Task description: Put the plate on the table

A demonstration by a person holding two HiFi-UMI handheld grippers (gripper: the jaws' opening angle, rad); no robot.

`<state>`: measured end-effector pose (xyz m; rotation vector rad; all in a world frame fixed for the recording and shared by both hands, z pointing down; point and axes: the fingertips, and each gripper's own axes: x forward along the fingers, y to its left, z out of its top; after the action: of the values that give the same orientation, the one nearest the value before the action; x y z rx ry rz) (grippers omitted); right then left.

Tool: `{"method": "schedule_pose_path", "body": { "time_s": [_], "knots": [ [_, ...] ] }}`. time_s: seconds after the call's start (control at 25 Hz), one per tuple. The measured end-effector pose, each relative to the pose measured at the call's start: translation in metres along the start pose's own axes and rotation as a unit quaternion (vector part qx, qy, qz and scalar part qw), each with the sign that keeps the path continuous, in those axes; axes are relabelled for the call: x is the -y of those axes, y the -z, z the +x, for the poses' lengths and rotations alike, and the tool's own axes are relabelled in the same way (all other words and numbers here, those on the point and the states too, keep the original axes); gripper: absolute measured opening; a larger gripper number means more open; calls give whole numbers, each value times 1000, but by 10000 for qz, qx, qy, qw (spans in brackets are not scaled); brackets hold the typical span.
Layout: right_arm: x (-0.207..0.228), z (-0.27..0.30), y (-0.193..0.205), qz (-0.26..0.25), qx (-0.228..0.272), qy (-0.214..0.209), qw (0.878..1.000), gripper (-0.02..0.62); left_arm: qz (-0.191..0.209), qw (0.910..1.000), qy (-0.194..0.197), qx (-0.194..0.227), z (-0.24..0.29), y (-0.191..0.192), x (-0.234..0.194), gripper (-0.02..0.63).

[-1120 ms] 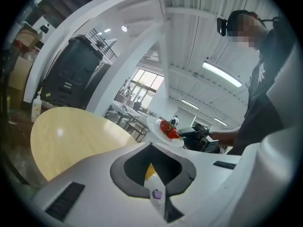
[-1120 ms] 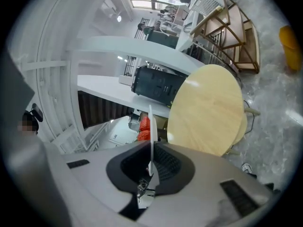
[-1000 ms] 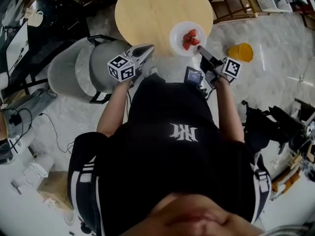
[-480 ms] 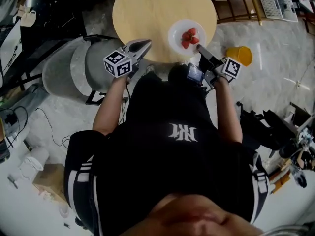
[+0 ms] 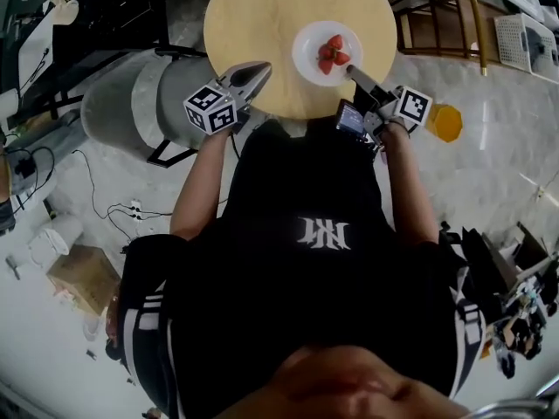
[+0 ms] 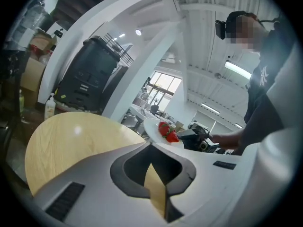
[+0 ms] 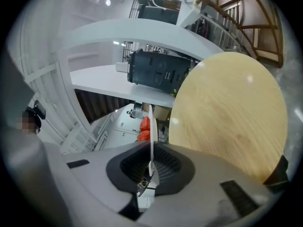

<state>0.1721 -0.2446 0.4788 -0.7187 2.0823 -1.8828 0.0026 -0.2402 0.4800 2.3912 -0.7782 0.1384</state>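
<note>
round wooden surface point(image 5: 253, 24) takes the top of the head view. a person in a black shirt stands at its near edge with a gripper in each hand. a grey rounded seat point(image 5: 131, 112) sits on the floor just off the surface's left edge.

left gripper point(image 5: 260, 70): clenched and empty, jaws tapering to one point in the head view. it sits over the near-left edge of the surface, tip pointing inward. its own view shows bare wood point(image 6: 71, 141) ahead and nothing between the jaws.

right gripper point(image 5: 351, 71): clamped on the near-right rim of the plate point(image 5: 306, 59). the right gripper view shows the plate edge-on point(image 7: 151, 131), a thin white line running straight into the closed jaws.

the plate is white and round. it is over the right half of the surface, a little right of centre and toward the near edge, fully inside the surface outline from above. in the left gripper view it looks tilted, and i cannot tell whether its underside touches the wood.

strawberries point(image 5: 330, 53): a small red cluster at the middle of the plate, also visible in the left gripper view point(image 6: 168, 131).

an orange object point(image 5: 447, 122) lies on the floor, off the surface's near-right edge and well apart from the plate.
</note>
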Motion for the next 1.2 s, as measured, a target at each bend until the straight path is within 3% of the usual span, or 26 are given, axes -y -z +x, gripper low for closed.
{"method": "schedule_pose_path", "body": {
  "time_s": [0.48,1.08,1.2],
  "knots": [
    [28,7,-38,344,-435,-172,9983,17,-208,9964,-791,215,9,-9,-12,9],
    [53,33,-19,637,-305,133,9974,17,-262,9993,-251,21,44,-2,-47,9],
    [72,56,-6,760,-316,191,9964,17,-327,9992,-206,-45,37,10,-70,9]
  ]
}}
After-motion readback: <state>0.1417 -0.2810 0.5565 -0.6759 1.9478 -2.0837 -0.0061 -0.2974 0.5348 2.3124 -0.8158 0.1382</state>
